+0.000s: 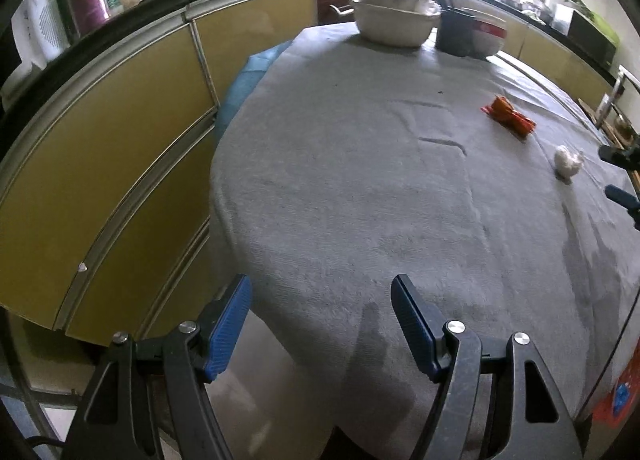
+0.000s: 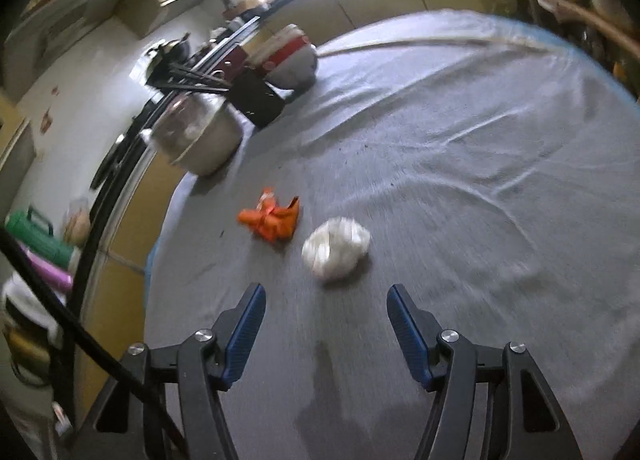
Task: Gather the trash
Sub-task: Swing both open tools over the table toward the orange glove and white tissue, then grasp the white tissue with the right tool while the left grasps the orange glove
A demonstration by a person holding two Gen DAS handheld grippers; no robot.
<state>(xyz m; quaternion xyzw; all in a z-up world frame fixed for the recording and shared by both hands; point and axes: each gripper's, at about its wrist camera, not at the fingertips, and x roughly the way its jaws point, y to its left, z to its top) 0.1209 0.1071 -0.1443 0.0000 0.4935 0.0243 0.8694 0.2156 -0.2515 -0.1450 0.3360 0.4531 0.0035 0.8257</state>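
Two pieces of trash lie on the grey tablecloth (image 2: 460, 188): a crumpled orange wrapper (image 2: 272, 220) and a white paper wad (image 2: 335, 247) beside it. In the right wrist view my right gripper (image 2: 326, 294) stands open just short of the white wad, nothing between its blue pads. The left wrist view shows the orange wrapper (image 1: 509, 115) and white wad (image 1: 567, 159) far off at the right. My left gripper (image 1: 321, 286) is open and empty over the table's near left edge. The right gripper's fingertips (image 1: 618, 196) poke in at the right border.
At the table's far end stand a white basin (image 1: 394, 22) with a plastic bag, a dark holder of chopsticks (image 1: 454, 34) and a red-and-white bowl (image 1: 486, 34). Yellow cabinets (image 1: 100, 148) run along the left. A black cable (image 2: 80, 336) crosses the right wrist view.
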